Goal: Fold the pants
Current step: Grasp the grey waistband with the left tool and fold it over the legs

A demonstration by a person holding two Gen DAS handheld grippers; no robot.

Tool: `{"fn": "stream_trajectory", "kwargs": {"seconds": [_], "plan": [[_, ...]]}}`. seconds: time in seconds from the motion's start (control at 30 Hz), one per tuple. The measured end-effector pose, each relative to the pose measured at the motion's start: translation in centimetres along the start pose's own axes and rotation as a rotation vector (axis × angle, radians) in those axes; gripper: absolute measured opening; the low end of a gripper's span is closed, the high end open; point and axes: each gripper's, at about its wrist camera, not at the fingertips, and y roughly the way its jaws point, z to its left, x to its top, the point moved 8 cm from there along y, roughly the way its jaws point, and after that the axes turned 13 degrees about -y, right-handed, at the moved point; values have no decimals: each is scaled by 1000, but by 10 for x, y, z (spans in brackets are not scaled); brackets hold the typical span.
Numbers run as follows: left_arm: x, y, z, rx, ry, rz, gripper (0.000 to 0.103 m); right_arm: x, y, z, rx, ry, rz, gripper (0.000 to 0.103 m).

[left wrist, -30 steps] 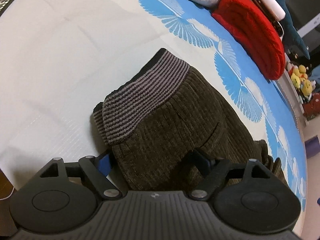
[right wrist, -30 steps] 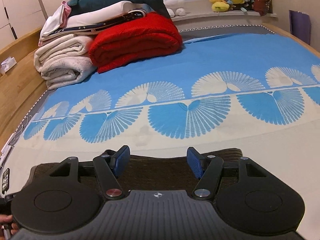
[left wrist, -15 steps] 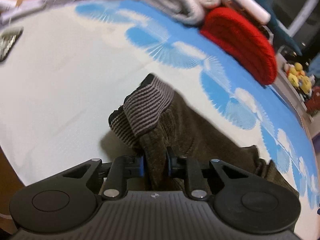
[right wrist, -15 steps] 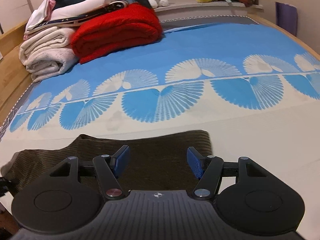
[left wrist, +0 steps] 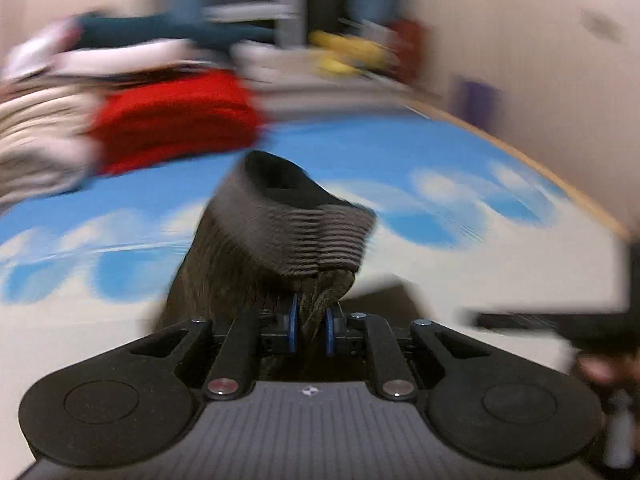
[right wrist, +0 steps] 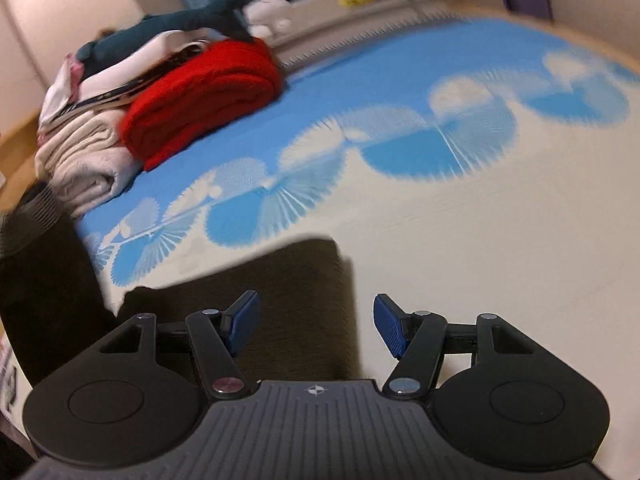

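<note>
Lifted since last frame: pants point(left wrist: 280, 240) waistband end, left gripper point(left wrist: 310, 330) closing, pinching fabric. Right gripper point(right wrist: 316, 326) jaws apart over flat pants end, nothing clamped.

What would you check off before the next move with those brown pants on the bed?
1. Left gripper has cloth: ok, jaws closing on the pants just below the striped waistband.
2. Waistband lifted off the bed: ok.
3. Right gripper ready: ok, open over the pants' flat end, holding nothing.
4. Landing spot free: ok, bare sheet beside it.
5. Red blanket out of the way: ok.
6. Layers aligned: cannot tell, blurred.
</note>
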Motion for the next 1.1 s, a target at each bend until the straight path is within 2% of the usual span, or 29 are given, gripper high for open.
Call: {"fn": "stream_trajectory", "kwargs": {"seconds": [0.07, 0.1, 0.13, 0.17, 0.23, 0.27, 0.4, 0.47, 0.5, 0.53, 0.57, 0.6, 0.67, 0.7, 0.77, 0.83, 0.93, 1.0, 1.1], "plan": [[-48, 30, -49, -53, 134, 149, 25, -13, 5, -18, 36, 112, 25, 66], [-70, 41, -60, -58, 177, 231, 27, -16, 6, -26, 73, 190, 20, 66], [-87, 45, -64, -75, 175, 285, 27, -16, 6, -31, 104, 245, 11, 66], [-93, 42, -62, -97, 148, 283, 31, -15, 7, -35, 130, 284, 2, 66], [-95, 31, -49, -123, 112, 249, 54, -18, 11, -35, 167, 317, 10, 67], [-92, 26, -37, -121, 94, 225, 57, -21, 15, -31, 172, 310, 28, 69], [-73, 15, 30, -32, -24, 137, 56, -29, 37, 4, 237, 192, 121, 71], [-68, 17, 67, 36, -103, 119, 54, -30, 45, 23, 253, 120, 143, 73], [-72, 22, 84, 67, -132, 130, 49, -31, 49, 31, 259, 89, 159, 75], [-83, 28, 99, 97, -141, 167, 43, -34, 53, 39, 256, 59, 180, 81], [-103, 39, 109, 122, -127, 245, 43, -37, 56, 45, 236, 28, 201, 83], [-119, 47, 112, 116, -93, 287, 43, -42, 61, 49, 204, -10, 226, 84], [-131, 45, 109, 83, -26, 209, 43, -46, 68, 59, 188, -42, 253, 88], [-132, 45, 108, 77, -28, 196, 43, -46, 69, 63, 184, -52, 253, 86], [-129, 47, 109, 79, -54, 199, 43, -44, 70, 69, 162, -73, 238, 75], [-127, 46, 112, 78, -61, 205, 43, -41, 67, 73, 162, -66, 226, 56], [-131, 40, 119, 62, -82, 171, 43, -26, 57, 79, 155, -106, 177, 36], [-129, 16, 119, 42, -105, 130, 45, -5, 36, 91, 194, -149, 80, 34], [-113, -3, 106, -7, -92, 64, 58, 20, -5, 95, 211, -188, -65, 33]]}}
